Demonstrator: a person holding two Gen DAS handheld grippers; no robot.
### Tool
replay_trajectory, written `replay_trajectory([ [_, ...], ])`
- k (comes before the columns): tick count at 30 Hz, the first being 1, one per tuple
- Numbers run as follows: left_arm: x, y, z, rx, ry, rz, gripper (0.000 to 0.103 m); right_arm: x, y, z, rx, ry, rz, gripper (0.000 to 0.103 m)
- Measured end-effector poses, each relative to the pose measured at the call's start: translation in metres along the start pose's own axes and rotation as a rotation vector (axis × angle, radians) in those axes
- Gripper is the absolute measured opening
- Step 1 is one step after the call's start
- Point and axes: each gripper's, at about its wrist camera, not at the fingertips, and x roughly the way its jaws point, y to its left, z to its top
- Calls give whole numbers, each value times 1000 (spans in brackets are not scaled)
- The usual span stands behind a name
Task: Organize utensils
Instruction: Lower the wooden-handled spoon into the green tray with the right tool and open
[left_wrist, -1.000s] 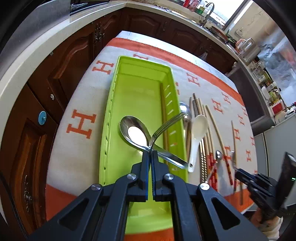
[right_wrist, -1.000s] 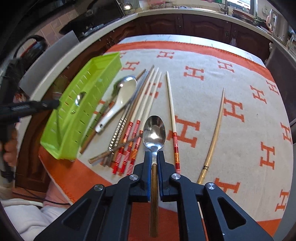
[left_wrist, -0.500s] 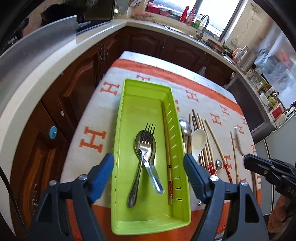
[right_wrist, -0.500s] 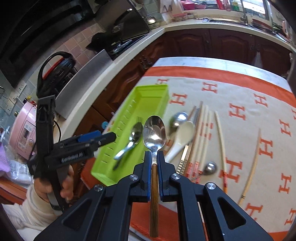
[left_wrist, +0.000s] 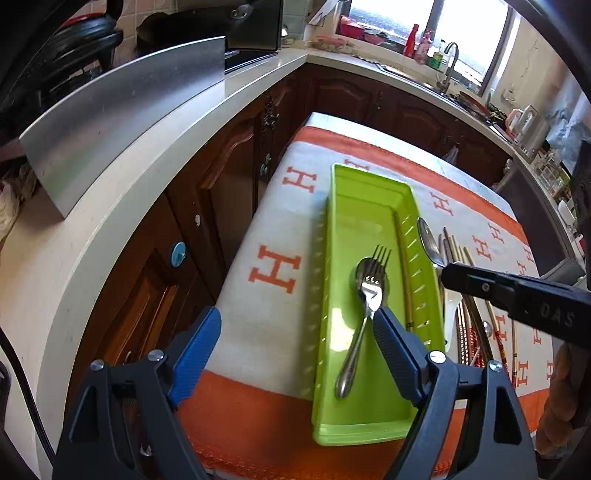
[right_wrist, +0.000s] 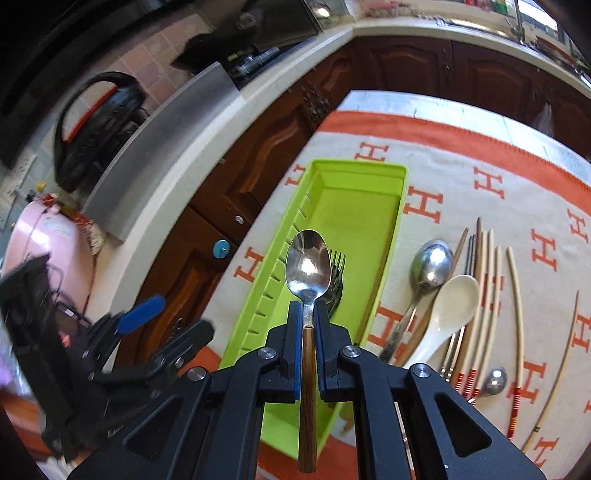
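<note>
**Spoon above the tray**

The green tray (right_wrist: 354, 221) lies lengthwise, near to far, directly below the right gripper (right_wrist: 307, 314), which grasps the wooden-handled spoon (right_wrist: 308, 266), its bowl pointing far. The left gripper (left_wrist: 295, 332) is released, at the left.

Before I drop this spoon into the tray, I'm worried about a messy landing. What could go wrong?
1. The spoon sits high above the tray; released there, it may clatter onto the fork or bounce out.
2. The right hand-held gripper pinches only the thin neck, so the spoon might swivel.
3. The open left hand-held gripper hovers nearby; they could collide.
</note>
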Motion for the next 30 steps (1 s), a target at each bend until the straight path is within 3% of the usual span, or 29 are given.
replay_trajectory([
  [9, 9, 3, -7, 13, 28, 20, 83, 47, -6, 5, 71, 59, -70, 8],
  [12, 9, -1, -9, 27, 28, 25, 92, 49, -5, 0, 51, 66, -96, 14],
  [30, 6, -22, -10, 79, 21, 19, 93, -3, -33, -48, 47, 15, -128, 20],
])
